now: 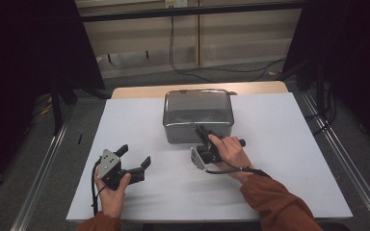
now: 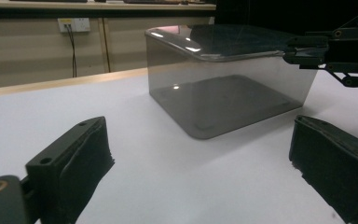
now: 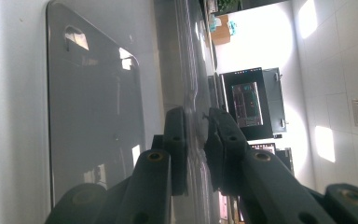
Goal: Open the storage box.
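Observation:
A clear grey plastic box (image 1: 173, 132) stands at the middle back of the white table sheet (image 1: 279, 159). My right gripper (image 1: 201, 130) is turned on its side and shut on the top rim of the box's near wall. In the right gripper view its pads (image 3: 179, 135) pinch that thin rim (image 3: 192, 93) from both sides. The left gripper view shows the box (image 2: 223, 93) with the right gripper (image 2: 298, 52) clamped on its edge. My left gripper (image 1: 136, 154) rests low at the near left, open and apart from the box, nothing between its fingers (image 2: 84, 154).
The sheet covers a wooden table whose far edge (image 1: 139, 90) shows behind the box. Metal rails (image 1: 43, 163) run along both sides of the table. Cables (image 1: 212, 72) lie on the floor beyond, before a pale wall with a power socket (image 2: 73, 23).

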The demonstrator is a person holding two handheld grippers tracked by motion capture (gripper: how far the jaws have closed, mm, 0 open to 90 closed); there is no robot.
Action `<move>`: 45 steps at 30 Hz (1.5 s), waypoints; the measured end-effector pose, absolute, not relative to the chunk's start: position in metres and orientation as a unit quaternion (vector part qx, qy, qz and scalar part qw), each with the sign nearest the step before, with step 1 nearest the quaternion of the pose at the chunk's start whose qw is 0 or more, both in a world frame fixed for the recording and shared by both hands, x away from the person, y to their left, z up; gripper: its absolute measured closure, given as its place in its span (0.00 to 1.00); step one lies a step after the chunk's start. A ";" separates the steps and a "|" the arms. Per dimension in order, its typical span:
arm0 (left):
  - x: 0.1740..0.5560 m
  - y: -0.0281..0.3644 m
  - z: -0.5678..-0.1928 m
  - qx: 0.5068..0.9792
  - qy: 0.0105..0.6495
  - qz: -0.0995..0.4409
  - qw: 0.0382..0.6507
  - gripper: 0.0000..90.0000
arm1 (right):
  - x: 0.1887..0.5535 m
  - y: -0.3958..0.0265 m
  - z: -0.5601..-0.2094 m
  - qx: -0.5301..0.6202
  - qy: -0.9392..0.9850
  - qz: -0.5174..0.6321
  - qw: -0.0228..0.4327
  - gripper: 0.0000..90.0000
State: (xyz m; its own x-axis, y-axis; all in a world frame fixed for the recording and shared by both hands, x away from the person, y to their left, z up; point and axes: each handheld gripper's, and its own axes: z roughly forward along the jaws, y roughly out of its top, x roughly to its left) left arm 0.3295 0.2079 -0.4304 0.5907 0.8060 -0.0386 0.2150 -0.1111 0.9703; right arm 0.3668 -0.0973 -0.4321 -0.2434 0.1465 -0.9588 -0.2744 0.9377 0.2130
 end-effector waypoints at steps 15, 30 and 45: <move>0.342 0.186 -0.428 0.712 0.337 0.255 0.561 0.02 | 0.367 -0.096 -0.423 -0.044 0.765 0.182 0.616 0.90; 0.365 0.175 -0.420 0.702 0.342 0.261 0.567 0.01 | 0.368 -0.096 -0.417 -0.043 0.759 0.186 0.622 0.90; 0.398 0.158 -0.412 0.714 0.314 0.272 0.564 0.03 | 0.370 -0.095 -0.405 -0.038 0.756 0.194 0.624 0.91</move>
State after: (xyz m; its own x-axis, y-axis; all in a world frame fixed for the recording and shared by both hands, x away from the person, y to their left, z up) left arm 0.3982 0.1581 -0.4119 0.6550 0.7548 0.0354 0.1410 -0.1681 0.9756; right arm 0.3699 -0.0946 -0.4054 -0.2179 0.1841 -0.9585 -0.2992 0.9222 0.2451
